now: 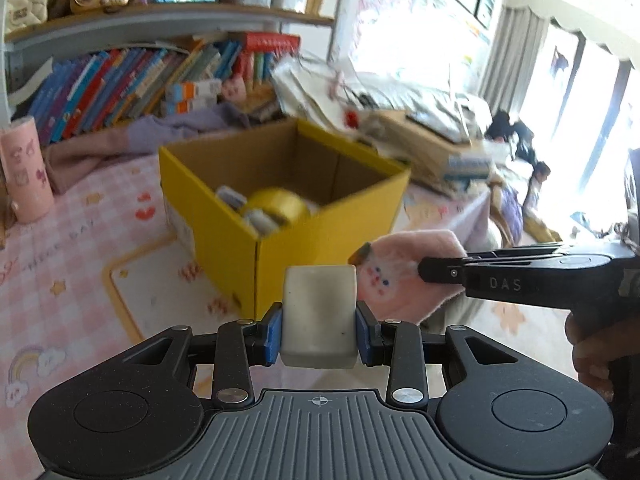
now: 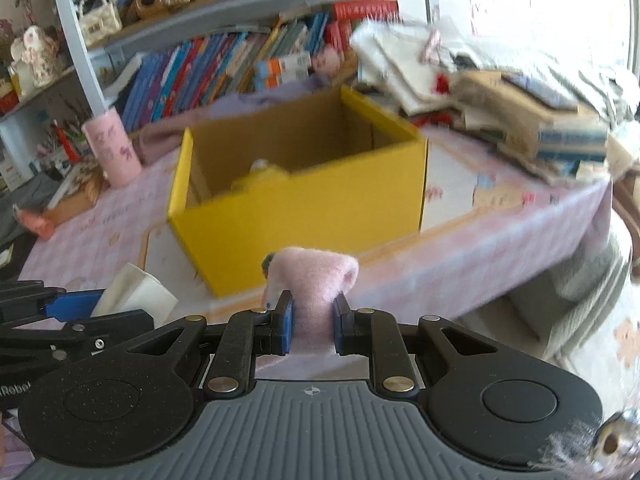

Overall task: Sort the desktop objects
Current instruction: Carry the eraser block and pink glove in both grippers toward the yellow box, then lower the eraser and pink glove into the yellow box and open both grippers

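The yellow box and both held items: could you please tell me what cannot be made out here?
- Yellow box contents: right wrist view, front wall hides most.
- Yellow roll in it: left wrist view, blurred.
- White block underside: left gripper hides it.
- Pink plush face: turned away.

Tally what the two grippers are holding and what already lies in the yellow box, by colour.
White: 1, the block gripped by the left gripper.
Pink: 1, the fuzzy plush item gripped by the right gripper.
Yellow: 1, the tape roll in the yellow box.
Grey-white: 2 small items beside the roll, too blurred to name.
Total: 5.
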A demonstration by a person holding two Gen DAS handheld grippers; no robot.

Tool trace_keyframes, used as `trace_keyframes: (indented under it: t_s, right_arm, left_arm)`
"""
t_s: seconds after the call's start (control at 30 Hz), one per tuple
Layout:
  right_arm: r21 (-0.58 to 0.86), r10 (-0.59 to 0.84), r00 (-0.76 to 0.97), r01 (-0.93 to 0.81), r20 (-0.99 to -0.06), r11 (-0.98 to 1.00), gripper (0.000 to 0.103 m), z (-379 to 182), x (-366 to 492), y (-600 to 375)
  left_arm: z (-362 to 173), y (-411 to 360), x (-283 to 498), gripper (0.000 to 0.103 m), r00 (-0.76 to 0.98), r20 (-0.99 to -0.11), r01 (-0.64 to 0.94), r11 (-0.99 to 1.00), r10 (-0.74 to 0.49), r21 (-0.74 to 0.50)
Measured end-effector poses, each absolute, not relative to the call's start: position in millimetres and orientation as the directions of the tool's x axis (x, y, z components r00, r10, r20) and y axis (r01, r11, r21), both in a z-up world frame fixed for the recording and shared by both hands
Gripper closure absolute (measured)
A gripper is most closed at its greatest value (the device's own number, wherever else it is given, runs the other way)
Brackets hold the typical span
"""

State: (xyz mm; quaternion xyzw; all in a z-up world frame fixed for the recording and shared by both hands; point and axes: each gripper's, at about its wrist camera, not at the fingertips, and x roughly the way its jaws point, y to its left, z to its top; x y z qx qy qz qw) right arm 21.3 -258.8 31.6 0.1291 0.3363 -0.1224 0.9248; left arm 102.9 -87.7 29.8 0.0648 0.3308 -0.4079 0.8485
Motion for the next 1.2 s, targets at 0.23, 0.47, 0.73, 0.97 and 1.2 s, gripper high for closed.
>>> trace_keyframes:
  t_s: [0.23,0.47,0.73,0.97,1.2]
  right_arm:
    - [0.156,-0.115,0.845,0.227,-0.523,0.961,0.086,70.0,50.7,-298.5]
    - [0.175,-0.036,0.907,0.120,-0.419,0.977,0.086,96.8,93.5,-336.3]
    - [0.138,0.035,0.916,0.023,-0.400,0.990,0.085,96.5,147.7,-369.2]
    - [0.080,0.096,0.805,-0.061,-0.586,0.995,0.084,41.2,191.4,-380.0]
    - [0.096,0.170,0.742,-0.141,-0.648,0.985,0.079,10.3,202.3,-378.3]
  left_arm:
    - [64.1,-120.8,115.9,0.068,0.547,-0.524,0.702,0.699,-0.652,-0.137]
    - [84.0,-153.8,140.2,0.068,0.646,-0.479,0.637,0.765,-0.594,-0.091]
    - [70.9,-185.9,175.2,0.068,0.718,-0.509,0.533,0.845,-0.475,-0.038]
    - [24.8,-212.7,188.8,0.068,0.661,-0.654,0.498,0.867,-0.369,0.013]
    - [12.8,-218.2,193.6,0.053,0.647,-0.699,0.474,0.879,-0.305,0.055]
